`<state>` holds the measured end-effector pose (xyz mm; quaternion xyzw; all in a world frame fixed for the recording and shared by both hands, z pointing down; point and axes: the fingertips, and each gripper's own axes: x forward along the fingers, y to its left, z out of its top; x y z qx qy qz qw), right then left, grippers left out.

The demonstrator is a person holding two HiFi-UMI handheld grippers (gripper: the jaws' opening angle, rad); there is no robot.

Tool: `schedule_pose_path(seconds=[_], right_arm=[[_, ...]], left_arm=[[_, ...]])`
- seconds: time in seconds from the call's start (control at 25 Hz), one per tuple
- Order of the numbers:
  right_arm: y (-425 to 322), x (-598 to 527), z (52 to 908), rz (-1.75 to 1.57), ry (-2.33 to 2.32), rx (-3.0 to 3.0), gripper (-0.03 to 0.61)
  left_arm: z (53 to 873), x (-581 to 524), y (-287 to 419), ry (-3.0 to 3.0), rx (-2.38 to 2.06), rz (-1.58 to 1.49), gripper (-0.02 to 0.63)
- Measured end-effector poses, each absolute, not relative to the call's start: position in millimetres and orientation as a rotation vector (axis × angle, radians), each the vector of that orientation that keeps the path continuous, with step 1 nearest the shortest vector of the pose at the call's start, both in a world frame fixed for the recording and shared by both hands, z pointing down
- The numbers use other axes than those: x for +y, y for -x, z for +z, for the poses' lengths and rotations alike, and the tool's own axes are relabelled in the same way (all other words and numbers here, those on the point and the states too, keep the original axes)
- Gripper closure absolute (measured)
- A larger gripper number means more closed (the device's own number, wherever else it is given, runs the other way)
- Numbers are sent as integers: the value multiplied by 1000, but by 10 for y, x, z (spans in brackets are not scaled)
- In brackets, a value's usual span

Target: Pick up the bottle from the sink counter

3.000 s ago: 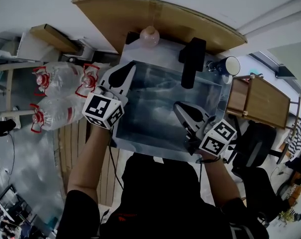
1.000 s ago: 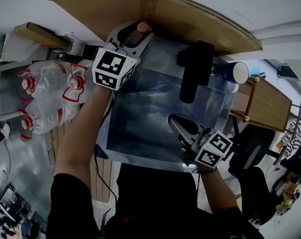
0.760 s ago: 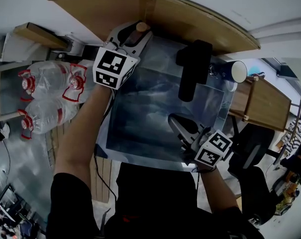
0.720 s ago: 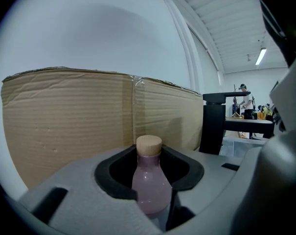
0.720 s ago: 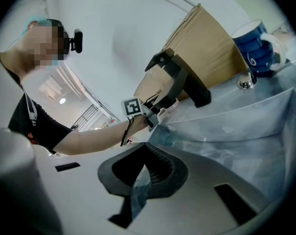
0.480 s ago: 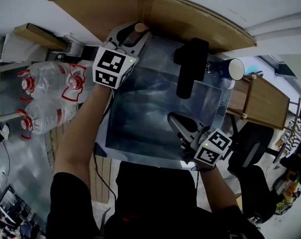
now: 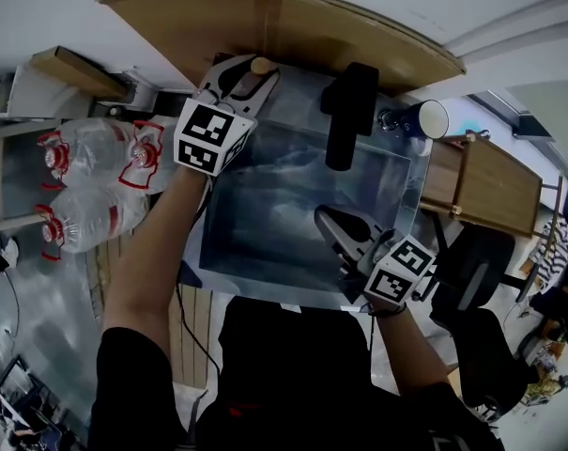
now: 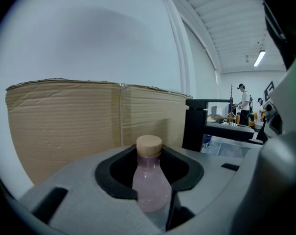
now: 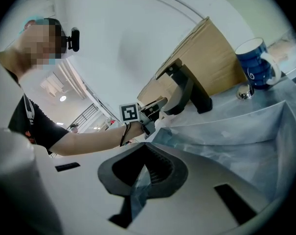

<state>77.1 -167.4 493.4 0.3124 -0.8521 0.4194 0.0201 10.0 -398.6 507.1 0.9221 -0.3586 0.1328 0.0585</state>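
Observation:
A small pink bottle (image 7: pixel 254 83) with a cork stopper stands at the back left corner of the sink counter, in front of a cardboard sheet (image 7: pixel 284 17). My left gripper (image 7: pixel 246 75) reaches to it, and its jaws hold the bottle on both sides. In the left gripper view the bottle (image 8: pixel 150 180) stands upright between the pads of the left gripper (image 8: pixel 150 202). My right gripper (image 7: pixel 330 222) hovers over the sink's front right part, shut and with nothing in it; the right gripper view shows its jaws (image 9: pixel 138 185) together.
The steel sink (image 7: pixel 265 285) lies below both grippers. A black faucet (image 7: pixel 345 111) stands at its back edge, with a blue mug (image 7: pixel 424 120) to the right. Large water bottles (image 7: pixel 96 186) lie to the left, and a wooden stand (image 7: pixel 490 186) is to the right.
The left gripper went from the sink's left edge to the bottle at the back corner, and its jaws have narrowed round it. The right gripper has barely moved.

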Motion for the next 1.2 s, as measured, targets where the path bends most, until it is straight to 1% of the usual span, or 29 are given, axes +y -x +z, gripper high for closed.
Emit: schedule_pose_path(seconds=[0.64,1.2], right_arm=[[-799,-1526,4293,1154,-1014,-2727,575],[-775,-1369,3777,1020,-1040,-2791,575]], left_arm=[[4353,-3120,191,-2791,-1125,355,466],[3783,-2214,375,-2774,-1171,247,466]])
